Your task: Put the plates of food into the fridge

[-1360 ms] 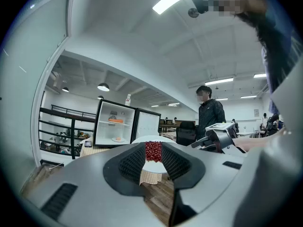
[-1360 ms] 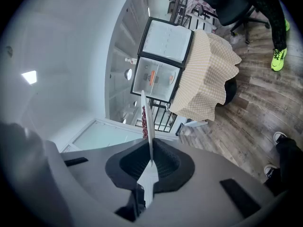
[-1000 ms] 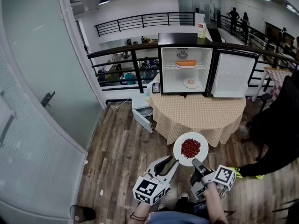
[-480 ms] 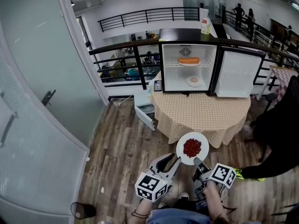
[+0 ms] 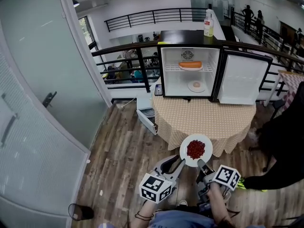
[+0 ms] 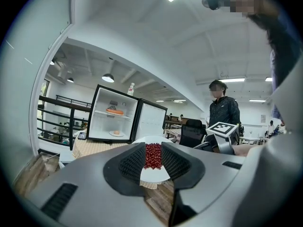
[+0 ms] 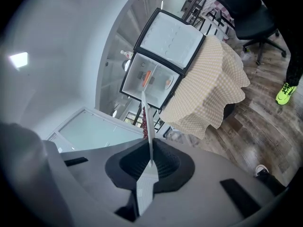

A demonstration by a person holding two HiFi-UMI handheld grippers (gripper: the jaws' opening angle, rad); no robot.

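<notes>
Left claw (image 5: 175,163) spread, nothing gripped, just left of white plate (image 5: 206,147). Plate carries heap of red food (image 5: 195,149), held level near front edge of bench (image 5: 204,118) with checked cloth. Right claw (image 5: 200,164) pinches plate's near rim. Small fridge (image 5: 167,72) at back of bench, door (image 5: 242,80) swung open to right. Inside: orange food (image 5: 190,64) on upper shelf, second plate (image 5: 196,85) below. Person in black (image 5: 285,127) far right.

lower fridge plate (image 5: 196,85): food too small to tell | bystander (image 5: 285,137): cut by right edge
</notes>
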